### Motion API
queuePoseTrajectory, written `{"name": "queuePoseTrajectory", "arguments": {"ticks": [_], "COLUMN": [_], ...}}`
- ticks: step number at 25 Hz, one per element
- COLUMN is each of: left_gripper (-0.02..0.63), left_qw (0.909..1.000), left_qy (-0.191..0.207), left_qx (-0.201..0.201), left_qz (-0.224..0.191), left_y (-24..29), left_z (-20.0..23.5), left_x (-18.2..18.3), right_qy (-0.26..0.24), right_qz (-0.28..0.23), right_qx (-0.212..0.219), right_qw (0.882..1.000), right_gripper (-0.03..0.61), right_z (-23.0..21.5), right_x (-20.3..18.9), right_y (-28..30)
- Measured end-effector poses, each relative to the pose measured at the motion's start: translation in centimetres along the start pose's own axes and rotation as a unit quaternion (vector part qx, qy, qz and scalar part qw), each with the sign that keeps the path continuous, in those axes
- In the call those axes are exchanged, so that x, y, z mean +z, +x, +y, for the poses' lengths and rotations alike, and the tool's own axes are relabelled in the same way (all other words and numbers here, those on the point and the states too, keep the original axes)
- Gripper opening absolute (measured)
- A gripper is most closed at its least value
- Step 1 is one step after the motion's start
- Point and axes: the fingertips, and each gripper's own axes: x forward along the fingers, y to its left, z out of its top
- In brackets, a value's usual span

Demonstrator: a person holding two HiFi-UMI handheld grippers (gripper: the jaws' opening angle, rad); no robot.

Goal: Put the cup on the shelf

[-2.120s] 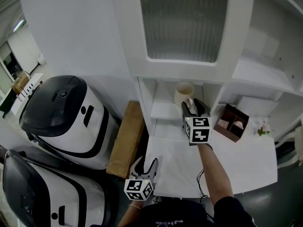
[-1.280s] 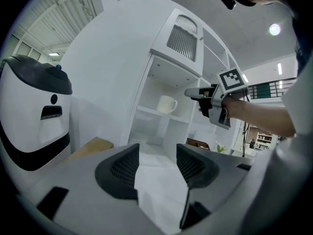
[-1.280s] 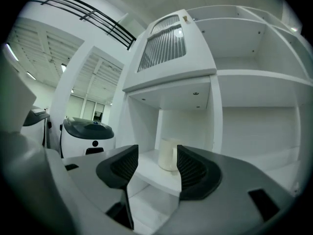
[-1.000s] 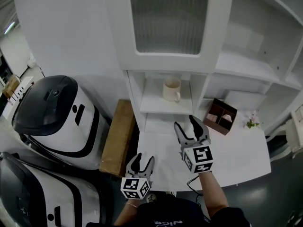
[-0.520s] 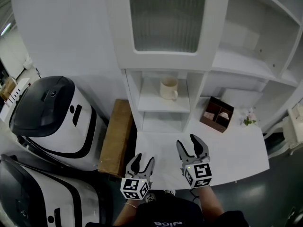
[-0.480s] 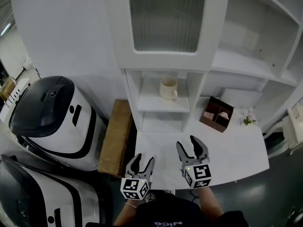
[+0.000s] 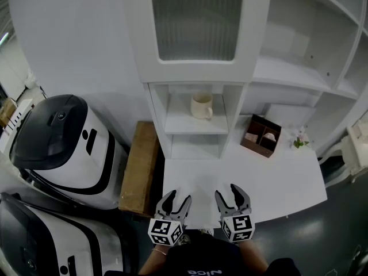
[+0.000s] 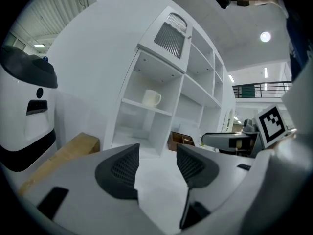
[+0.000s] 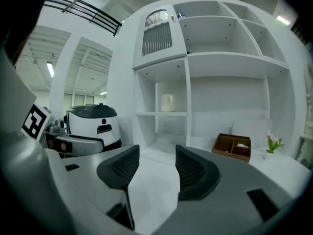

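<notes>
A cream cup point(image 7: 200, 106) stands upright on the small shelf point(image 7: 184, 126) of the white cabinet, handle to the right; it also shows in the left gripper view as the cup point(image 8: 151, 98) and in the right gripper view as the cup point(image 9: 167, 102). My right gripper point(image 7: 232, 197) hovers open and empty over the near edge of the white counter point(image 7: 276, 180), far from the cup. Beside it, my left gripper point(image 7: 176, 202) is open and empty too. The dark pads point(image 8: 119, 168) and pads point(image 9: 193, 169) have only bare counter between them.
A brown compartment box point(image 7: 260, 135) sits on the counter right of the shelf, with a small plant point(image 7: 299, 140) beyond it. A wooden board point(image 7: 141, 165) lies left of the cabinet. Two white-and-black machines point(image 7: 60, 142) stand at the left. A ribbed glass door point(image 7: 195, 19) hangs above the shelf.
My right gripper has pulled back from the shelf to the counter's near edge, leaving the cup standing on the shelf. The left gripper has barely moved.
</notes>
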Motion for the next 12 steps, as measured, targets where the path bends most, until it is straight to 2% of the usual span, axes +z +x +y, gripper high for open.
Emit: {"name": "queuePoseTrajectory", "arguments": {"ticks": [9,12], "left_gripper": [0.232,0.230], "left_qw": [0.9999,0.9999], "left_qy": [0.011,0.014], "left_qx": [-0.005,-0.008], "left_qz": [0.001,0.002], "left_y": [0.07,0.09], "left_z": [-0.32,-0.54], "left_x": [0.01,-0.08], "right_qy": [0.001,-0.005], "right_qz": [0.002,-0.001], "right_qx": [-0.004,-0.009], "right_qw": [1.000,1.000], "right_gripper": [0.230,0.178], "right_z": [0.32,0.30], "right_x": [-0.50,-0.22], "right_y": [-0.18,-0.25]}}
